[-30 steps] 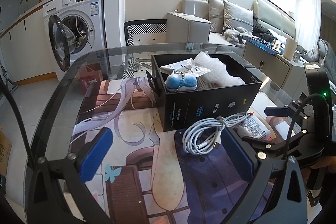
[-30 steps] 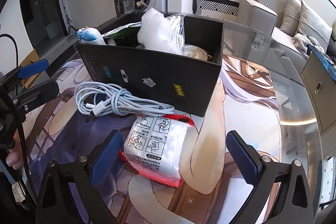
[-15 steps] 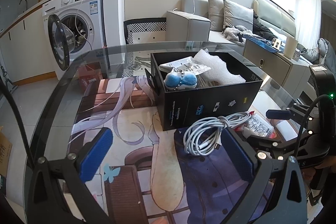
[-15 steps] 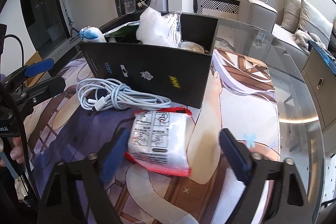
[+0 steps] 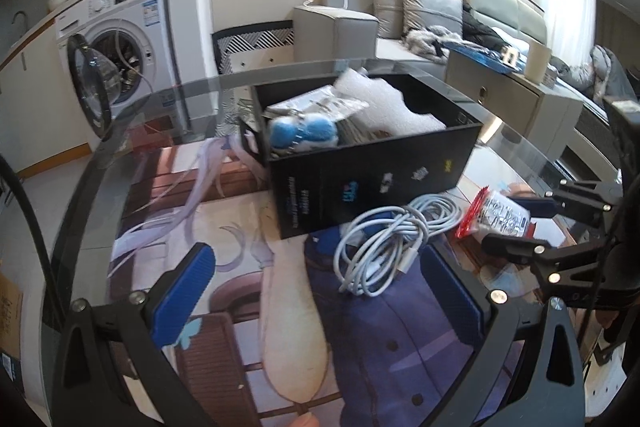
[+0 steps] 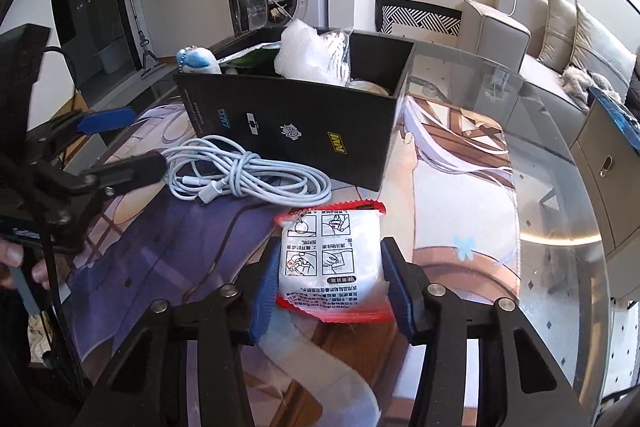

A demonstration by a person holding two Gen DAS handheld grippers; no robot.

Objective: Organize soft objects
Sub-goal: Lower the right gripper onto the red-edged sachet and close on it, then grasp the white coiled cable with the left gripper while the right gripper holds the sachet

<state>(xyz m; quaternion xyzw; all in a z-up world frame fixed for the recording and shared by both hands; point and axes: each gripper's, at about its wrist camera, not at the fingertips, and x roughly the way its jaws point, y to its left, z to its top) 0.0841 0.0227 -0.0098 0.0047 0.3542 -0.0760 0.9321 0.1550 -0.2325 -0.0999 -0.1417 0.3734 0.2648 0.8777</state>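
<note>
Right gripper (image 6: 329,283) clamps white red-edged plastic packet (image 6: 331,261); left gripper (image 5: 316,287) wide open. Lift gently toward open black cardboard box (image 6: 296,131) at 12 o'clock, clearing coiled white cable (image 6: 240,175).

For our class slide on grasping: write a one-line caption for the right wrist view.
Right gripper closes on red-edged white packet, beside coiled white cable and black box.

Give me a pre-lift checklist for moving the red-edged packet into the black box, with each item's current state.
1. Right gripper closed on the red-edged packet: ok, both pads press its sides.
2. Packet free of the white cable: ok, cable lies apart, beside the box.
3. Room in the black box: cannot tell; foam and the blue plush already fill much of it.
4. Left gripper out of the path: ok, open and holding nothing.
5. Packet lifted off the mat: cannot tell.
</note>
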